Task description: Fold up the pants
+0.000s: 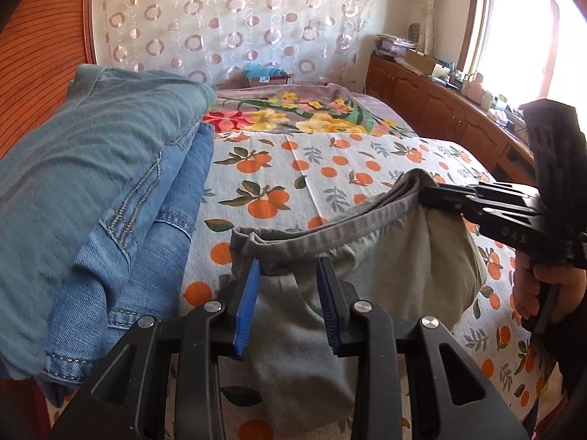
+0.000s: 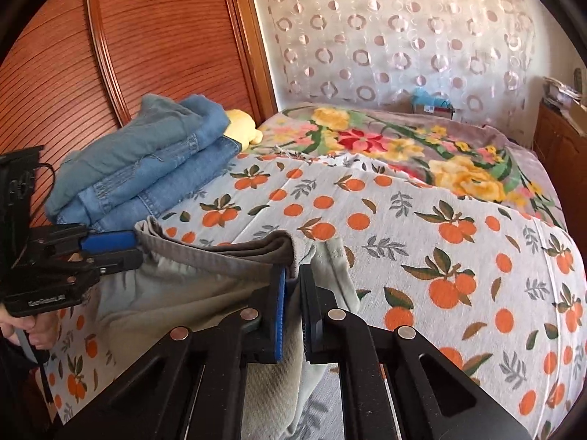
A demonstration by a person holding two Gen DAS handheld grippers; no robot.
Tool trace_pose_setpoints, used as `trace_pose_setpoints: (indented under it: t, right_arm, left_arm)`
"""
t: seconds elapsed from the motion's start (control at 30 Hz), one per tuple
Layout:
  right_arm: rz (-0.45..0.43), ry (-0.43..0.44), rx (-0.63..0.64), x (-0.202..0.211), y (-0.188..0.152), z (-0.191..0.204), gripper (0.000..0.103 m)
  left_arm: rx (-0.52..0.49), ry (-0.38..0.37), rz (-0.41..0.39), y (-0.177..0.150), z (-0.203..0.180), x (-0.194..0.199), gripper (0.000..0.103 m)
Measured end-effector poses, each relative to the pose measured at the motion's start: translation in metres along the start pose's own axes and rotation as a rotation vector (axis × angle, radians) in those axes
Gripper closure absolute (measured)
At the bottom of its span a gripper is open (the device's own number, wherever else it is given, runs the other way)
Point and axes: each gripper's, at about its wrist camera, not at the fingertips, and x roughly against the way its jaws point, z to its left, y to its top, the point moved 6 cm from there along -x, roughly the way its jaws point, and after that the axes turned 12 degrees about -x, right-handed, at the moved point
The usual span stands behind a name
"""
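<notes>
Pants (image 1: 293,293) of pale grey-green cloth hang by their waistband between two hand-held grippers, just above the bed's orange-print sheet (image 1: 312,168). One end of the band sits between the blue pads of the left gripper (image 1: 290,267); its jaws stand partly apart, and whether they truly pinch the bunched cloth cannot be told. At the far end, the right gripper (image 2: 292,278) is clamped tight on a fold of the waistband, with the legs drooping below its fingers. Both tools tilt downward toward the mattress, each gripped by a hand (image 1: 546,289) from beneath. Beyond the left gripper's fingers and to their left lies a stack of folded jeans (image 1: 110,190). Farther off, a floral blanket (image 1: 293,110) covers the bed, backed by a ring-patterned curtain (image 1: 238,18). Wooden cabinets (image 1: 440,106) run under a bright window (image 1: 521,29).
</notes>
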Motion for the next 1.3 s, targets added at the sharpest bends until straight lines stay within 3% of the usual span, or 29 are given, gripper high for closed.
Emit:
trace_pose_setpoints:
  t: [0.17,0.37,0.6,0.7,0.83,1.3]
  right_arm:
    - [0.05,-0.003,-0.036,-0.016,0.003,-0.006,0.089]
    - [0.0,-0.012,-0.075,-0.009,0.016,-0.011,0.072]
    - [0.015,-0.012,-0.049,0.01,0.001,-0.009,0.071]
    - [0.025,-0.009,-0.027,0.027,-0.014,-0.006,0.071]
    - [0.05,-0.009,-0.011,0.046,-0.039,-0.002,0.071]
    - [0.096,-0.018,0.07,0.053,-0.074,0.012,0.06]
  left_arm:
    - [-0.007,-0.022,0.006,0.003,-0.004,-0.003,0.07]
    - [-0.022,-0.018,0.007,0.014,-0.005,-0.013,0.069]
    - [-0.041,-0.002,0.006,-0.001,-0.008,0.003,0.069]
    - [-0.067,-0.04,0.002,-0.013,-0.016,0.015,0.067]
    - [-0.07,-0.053,-0.001,-0.03,-0.02,0.029,0.055]
    - [-0.04,-0.074,0.076,-0.072,-0.018,0.027,0.054]
